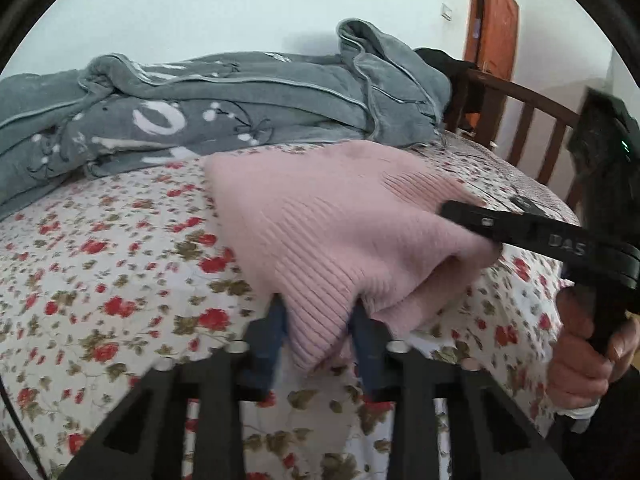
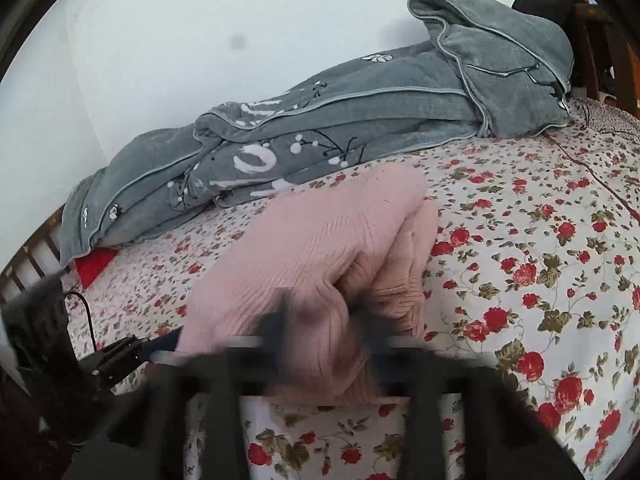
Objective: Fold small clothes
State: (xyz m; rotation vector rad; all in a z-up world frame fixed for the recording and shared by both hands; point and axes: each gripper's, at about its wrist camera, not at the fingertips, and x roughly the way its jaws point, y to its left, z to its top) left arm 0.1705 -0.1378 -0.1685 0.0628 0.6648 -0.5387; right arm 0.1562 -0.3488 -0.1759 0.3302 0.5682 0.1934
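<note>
A pink ribbed knit garment (image 1: 320,220) lies partly folded on the floral bedsheet (image 1: 100,280). My left gripper (image 1: 318,320) is shut on its near corner, the cloth bunched between the blue fingers (image 1: 272,336). My right gripper (image 1: 460,216) reaches in from the right and grips the garment's right edge. In the right wrist view the garment (image 2: 320,248) is bunched and lifted, and my right gripper (image 2: 320,320), blurred by motion, is shut on a fold of it. The left gripper (image 2: 160,348) shows at the left, touching the garment.
A crumpled grey blanket (image 1: 200,120) lies along the far side of the bed by the wall; it also shows in the right wrist view (image 2: 340,112). A dark wooden bed rail (image 1: 532,120) and a brown door (image 1: 496,20) stand at the right. A red item (image 2: 96,264) lies under the blanket's end.
</note>
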